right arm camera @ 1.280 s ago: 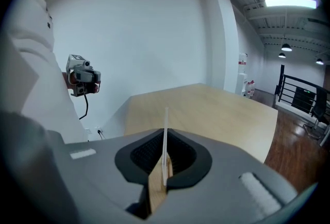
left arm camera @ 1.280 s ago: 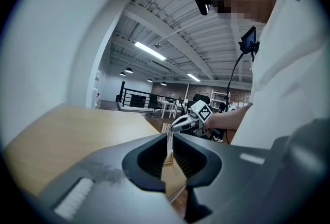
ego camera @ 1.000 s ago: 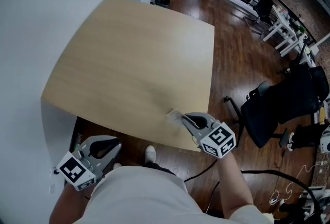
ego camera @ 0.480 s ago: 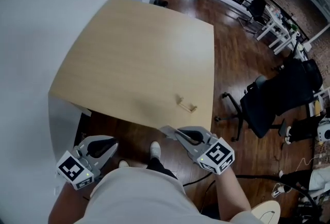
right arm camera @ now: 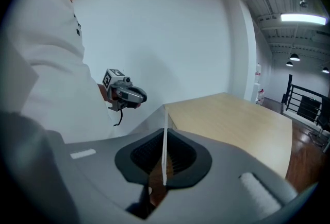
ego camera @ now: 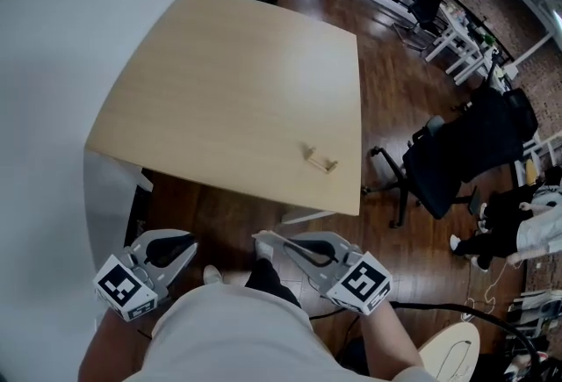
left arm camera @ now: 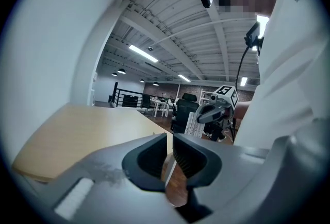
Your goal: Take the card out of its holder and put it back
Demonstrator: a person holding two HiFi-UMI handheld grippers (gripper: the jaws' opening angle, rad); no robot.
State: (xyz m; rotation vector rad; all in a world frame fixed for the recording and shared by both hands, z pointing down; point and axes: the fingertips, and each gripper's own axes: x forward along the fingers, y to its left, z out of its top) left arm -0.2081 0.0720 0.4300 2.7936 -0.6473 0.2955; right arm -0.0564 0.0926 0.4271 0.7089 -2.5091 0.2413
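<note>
Thin, light and probably a bit bendy, the card sits pinched flat by one end in the right tool, well clear of its holder on the desk; left tool nearly closed, empty.

We count one pale wooden table, one small wooden card holder, one thin white card, and two grey plastic grippers — the left gripper and the right gripper.

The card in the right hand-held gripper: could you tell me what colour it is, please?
Whitish; the card shows best in the right gripper view.
</note>
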